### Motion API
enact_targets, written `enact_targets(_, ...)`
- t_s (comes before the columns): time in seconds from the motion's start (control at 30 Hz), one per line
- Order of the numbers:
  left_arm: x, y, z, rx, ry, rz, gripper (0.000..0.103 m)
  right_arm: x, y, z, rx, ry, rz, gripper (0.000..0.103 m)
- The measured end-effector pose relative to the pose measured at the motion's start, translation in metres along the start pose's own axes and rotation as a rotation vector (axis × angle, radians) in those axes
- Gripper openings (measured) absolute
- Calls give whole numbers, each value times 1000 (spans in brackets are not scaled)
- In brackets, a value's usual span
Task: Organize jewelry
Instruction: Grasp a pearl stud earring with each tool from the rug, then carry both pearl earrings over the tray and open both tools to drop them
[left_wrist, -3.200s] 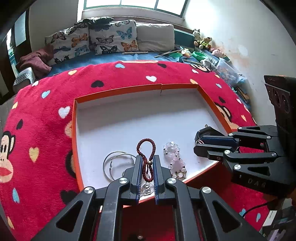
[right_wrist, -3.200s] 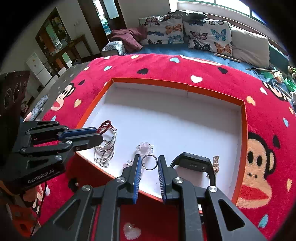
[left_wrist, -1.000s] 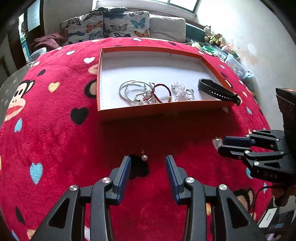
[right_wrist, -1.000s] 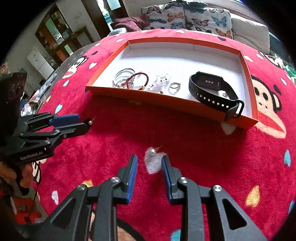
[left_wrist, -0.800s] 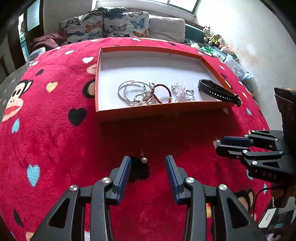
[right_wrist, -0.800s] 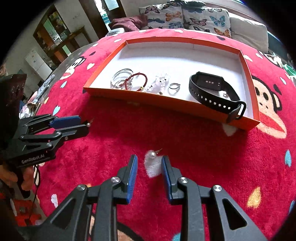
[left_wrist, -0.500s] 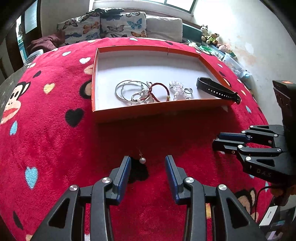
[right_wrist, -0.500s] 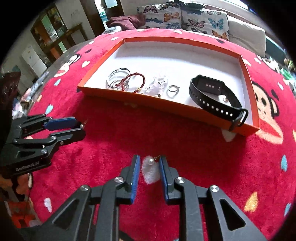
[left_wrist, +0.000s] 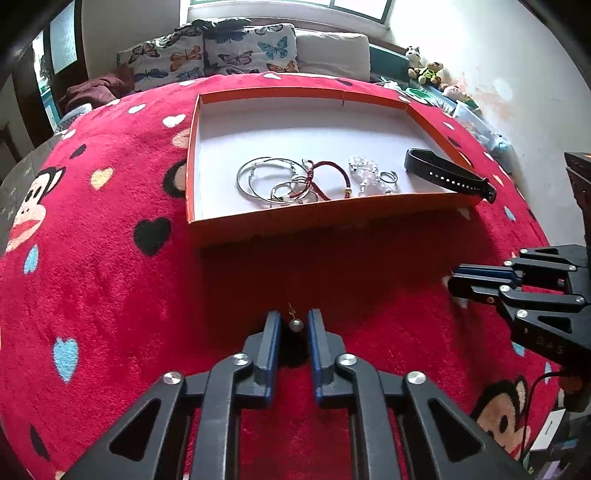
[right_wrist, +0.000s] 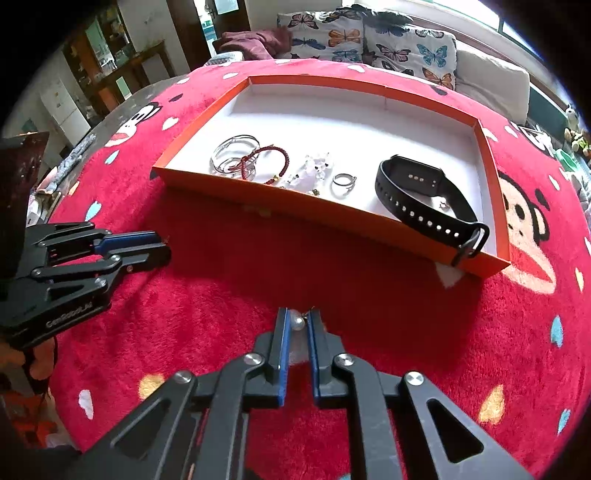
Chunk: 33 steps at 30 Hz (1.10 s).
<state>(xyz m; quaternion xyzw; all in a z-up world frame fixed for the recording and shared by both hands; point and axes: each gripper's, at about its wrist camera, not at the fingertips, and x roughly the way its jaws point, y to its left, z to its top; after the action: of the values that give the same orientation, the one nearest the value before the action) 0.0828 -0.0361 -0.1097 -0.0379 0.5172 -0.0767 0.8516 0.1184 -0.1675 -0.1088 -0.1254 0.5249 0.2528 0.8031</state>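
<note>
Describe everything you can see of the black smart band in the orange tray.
The black smart band looks like matte rubber. It lies in the right-hand part of the white-lined orange tray, its rectangular body turned underside up, showing small metal contacts. One strap carries a row of holes, and its buckled end rests over the tray's near rim by the right corner. A small silver piece lies inside its loop; the silver ring sits apart on its left. Neither gripper touches it.
</note>
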Motion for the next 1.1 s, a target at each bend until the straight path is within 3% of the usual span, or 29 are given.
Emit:
enact_targets(0.27,-7,-1,-2,1,-16,2,7,-7,1,0,9,-11,34,11)
enact_targets(0.6,-53,-8,4,0,-107,-45,7,-38,0,7,2,-65,76,11)
enact_targets(0.9,-92,0,50,-16,-220,-55,7,-63,-11,46,13,-171,86,11)
enact_targets(1.1,-89,8,84,-7,-233,-28,7,-55,-20,72,16,-191,68,11)
